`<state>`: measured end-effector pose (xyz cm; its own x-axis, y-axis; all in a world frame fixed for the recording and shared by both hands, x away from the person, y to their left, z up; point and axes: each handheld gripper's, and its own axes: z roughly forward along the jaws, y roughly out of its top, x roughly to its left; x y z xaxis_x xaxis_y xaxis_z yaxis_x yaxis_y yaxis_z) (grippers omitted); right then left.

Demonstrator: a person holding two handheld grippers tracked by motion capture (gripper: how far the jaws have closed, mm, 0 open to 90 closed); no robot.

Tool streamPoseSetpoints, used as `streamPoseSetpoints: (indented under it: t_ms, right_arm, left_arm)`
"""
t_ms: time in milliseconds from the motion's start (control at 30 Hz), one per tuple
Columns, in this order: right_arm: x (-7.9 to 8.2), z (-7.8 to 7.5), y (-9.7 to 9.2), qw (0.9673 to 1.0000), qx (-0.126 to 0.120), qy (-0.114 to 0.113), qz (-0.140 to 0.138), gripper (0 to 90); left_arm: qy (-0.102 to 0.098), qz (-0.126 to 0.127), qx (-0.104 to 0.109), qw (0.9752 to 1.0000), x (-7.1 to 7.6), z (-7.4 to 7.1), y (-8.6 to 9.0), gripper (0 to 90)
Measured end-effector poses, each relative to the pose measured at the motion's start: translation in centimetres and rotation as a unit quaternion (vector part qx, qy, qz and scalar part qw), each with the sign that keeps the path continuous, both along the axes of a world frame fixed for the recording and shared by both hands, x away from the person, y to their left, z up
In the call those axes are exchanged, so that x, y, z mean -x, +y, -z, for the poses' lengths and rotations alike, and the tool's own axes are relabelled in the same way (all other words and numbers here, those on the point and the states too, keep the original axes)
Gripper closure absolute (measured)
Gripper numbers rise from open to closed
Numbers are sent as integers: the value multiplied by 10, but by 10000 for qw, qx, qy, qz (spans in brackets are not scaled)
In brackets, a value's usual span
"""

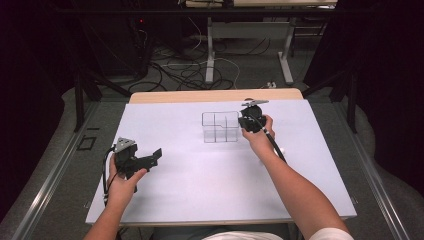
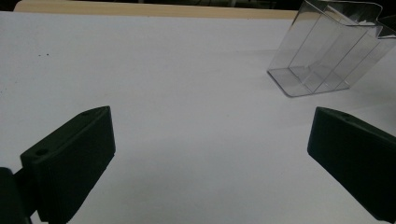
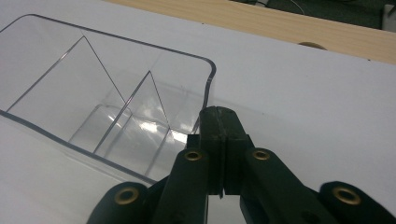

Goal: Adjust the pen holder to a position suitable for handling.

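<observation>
A clear plastic organizer [image 1: 220, 126] with several compartments stands empty on the white table [image 1: 210, 185], back of centre. My right gripper [image 1: 243, 123] is at its right side, jaws shut. In the right gripper view the closed tips [image 3: 219, 112] rest against the outside of the organizer's [image 3: 112, 93] near corner wall, and I cannot tell whether the wall is pinched. My left gripper [image 1: 157, 155] is held low over the table's left side, well apart from the organizer. In the left gripper view it [image 2: 210, 121] stands open with bare table between the jaws, and the organizer [image 2: 327, 51] is far off at upper right.
A wooden strip [image 1: 215, 95] runs along the table's far edge. Beyond it lie floor cables and table legs [image 1: 210, 55]. A person's forearms come in from the bottom of the high view.
</observation>
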<state>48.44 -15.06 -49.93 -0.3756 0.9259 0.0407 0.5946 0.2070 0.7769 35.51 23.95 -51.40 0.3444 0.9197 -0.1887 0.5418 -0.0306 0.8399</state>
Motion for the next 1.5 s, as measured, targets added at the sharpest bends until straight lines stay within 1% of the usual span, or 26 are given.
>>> streamPoseSetpoints:
  t_ms: [33,133,267,367,533,567,600,633,667,800,833,867,900,1000,1067,1100,1233,1267,1300,1433,1500]
  right_arm:
    - [0,0,0,10000,0,0,0,900]
    - [1,0,8,10000,-41,4,-66,900]
    - [1,0,11,9999,-56,10,-83,900]
    - [1,0,10,9999,-95,21,-109,900]
    - [3,-4,8,9998,-161,-63,-142,878]
    - [4,-5,7,9997,-215,-75,-130,870]
    - [7,-7,4,9993,-299,-145,-142,855]
    - [10,-9,2,9992,-354,-164,-129,851]
    - [11,-10,0,9990,-369,-202,-159,845]
    - [22,-15,-8,9979,-543,-253,-246,798]
    - [25,-16,-11,9975,-566,-321,-274,781]
    - [28,-18,-13,9970,-653,-311,-285,762]
    - [31,-19,-15,9965,-683,-360,-308,737]
    - [40,-22,-22,9949,-863,-378,-360,668]
    - [46,-24,-28,9935,-951,-467,-412,634]
    - [46,-24,-28,9935,-951,-467,-412,634]
    - [60,-25,-39,9929,-936,-567,-471,567]
    - [67,-25,-45,9920,-975,-636,-486,532]
    - [70,-26,-49,9919,-982,-644,-479,516]
    - [82,-26,-65,9910,-1038,-731,-427,476]
    - [86,-25,-73,9896,-1123,-777,-450,431]
  left_arm:
    - [-1,1,-2,10000,0,0,0,8]
    - [0,2,-3,10000,0,0,0,8]
    - [0,2,-5,10000,0,0,0,8]
    - [-1,6,0,10000,0,0,0,8]
    - [-22,8,-2,10000,0,0,0,8]
    - [-17,8,4,10000,0,0,0,8]
    - [-21,-8,31,10000,-1,1,0,8]
    - [-9,2,36,10000,-1,1,0,8]
    - [4,9,22,10000,-1,1,0,8]
    - [-2,7,22,10000,-1,1,-1,8]
    - [-4,4,33,10000,-1,1,-1,8]
    - [-3,5,28,10000,-1,1,-1,8]
    - [3,11,22,10000,-1,1,-1,8]
    - [9,3,27,10000,-1,2,-1,8]
    - [14,-3,39,10000,-1,2,-2,8]
    - [14,-3,39,10000,-1,2,-2,8]
    - [3,19,51,10000,-1,2,-4,8]
    - [0,46,47,10000,-1,2,-5,8]
    - [0,46,47,10000,-1,2,-5,8]
    - [3,74,57,10000,-2,2,-7,8]
    - [16,93,42,9999,-1,2,-8,8]
